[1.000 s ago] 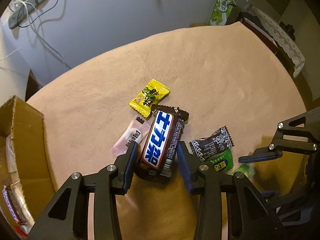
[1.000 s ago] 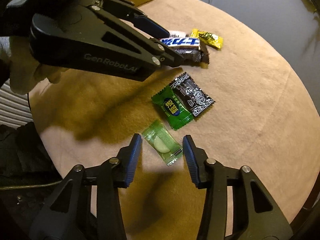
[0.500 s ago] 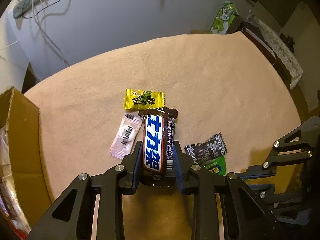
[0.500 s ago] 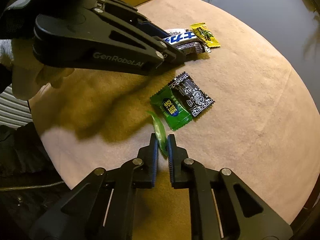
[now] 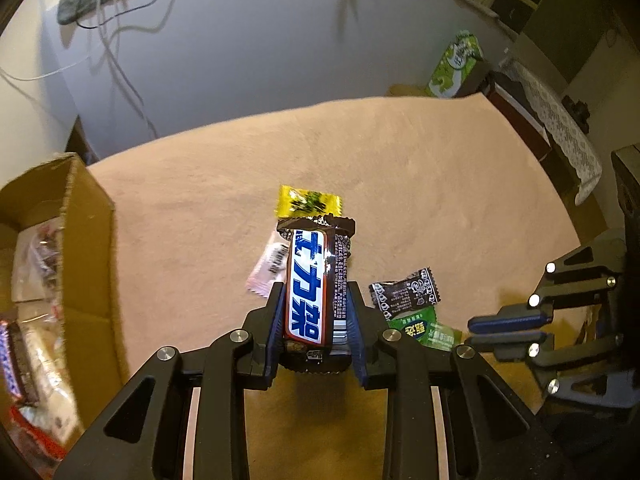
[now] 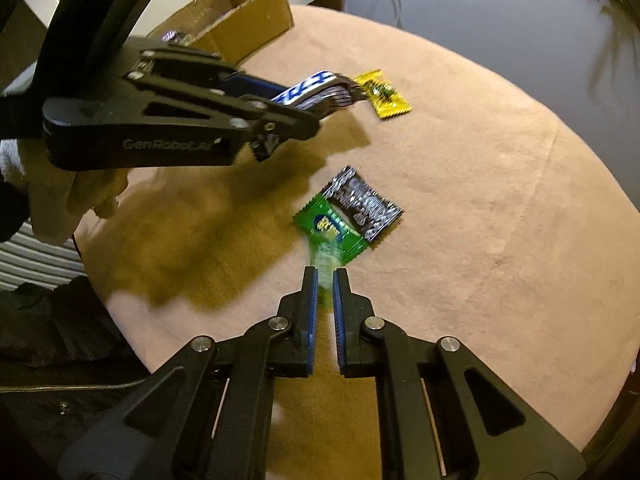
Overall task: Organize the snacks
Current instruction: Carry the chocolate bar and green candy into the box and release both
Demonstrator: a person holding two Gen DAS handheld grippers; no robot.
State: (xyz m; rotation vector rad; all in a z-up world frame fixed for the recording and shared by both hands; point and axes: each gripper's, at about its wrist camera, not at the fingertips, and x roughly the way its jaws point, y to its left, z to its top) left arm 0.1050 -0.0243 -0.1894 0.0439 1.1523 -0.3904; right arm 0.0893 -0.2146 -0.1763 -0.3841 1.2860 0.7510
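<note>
The left gripper fingers clamp the chocolate bar; the right gripper fingers pinch a pale green candy above the bench.

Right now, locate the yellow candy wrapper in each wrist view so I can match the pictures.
Left wrist: yellow candy wrapper at centre, just beyond the held chocolate bar.
Right wrist: upper middle, past the bar's far end.
Shared landmark: the cardboard box.

A green carton stood beyond the table's far right edge. White cables trailed across the grey floor at far left.
</note>
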